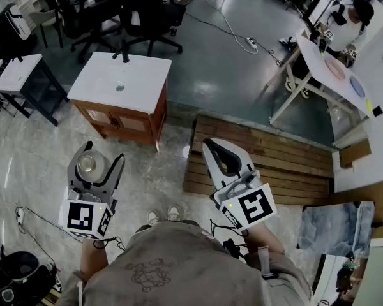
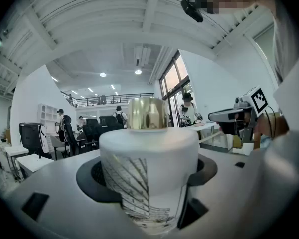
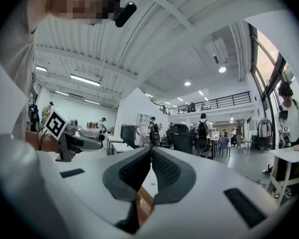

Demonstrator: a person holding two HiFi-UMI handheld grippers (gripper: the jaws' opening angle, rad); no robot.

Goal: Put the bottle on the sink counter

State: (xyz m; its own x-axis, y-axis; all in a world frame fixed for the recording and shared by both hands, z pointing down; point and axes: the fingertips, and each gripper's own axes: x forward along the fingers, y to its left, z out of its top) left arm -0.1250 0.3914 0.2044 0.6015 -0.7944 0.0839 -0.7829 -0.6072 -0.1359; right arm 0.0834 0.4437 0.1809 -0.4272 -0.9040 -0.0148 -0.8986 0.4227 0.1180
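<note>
The bottle (image 2: 148,158), white with a gold cap, stands upright between the left gripper's (image 1: 102,154) wide-spread jaws, which clamp its sides. Beside it, the right gripper (image 1: 210,146) is closed and empty. The sink counter (image 1: 140,75) stands well ahead of both.

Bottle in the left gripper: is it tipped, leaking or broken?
Nothing stands out. The bottle sits upright between the left gripper's jaws, gold cap on, with no crack or spill visible. It's just not on the sink counter yet.
</note>
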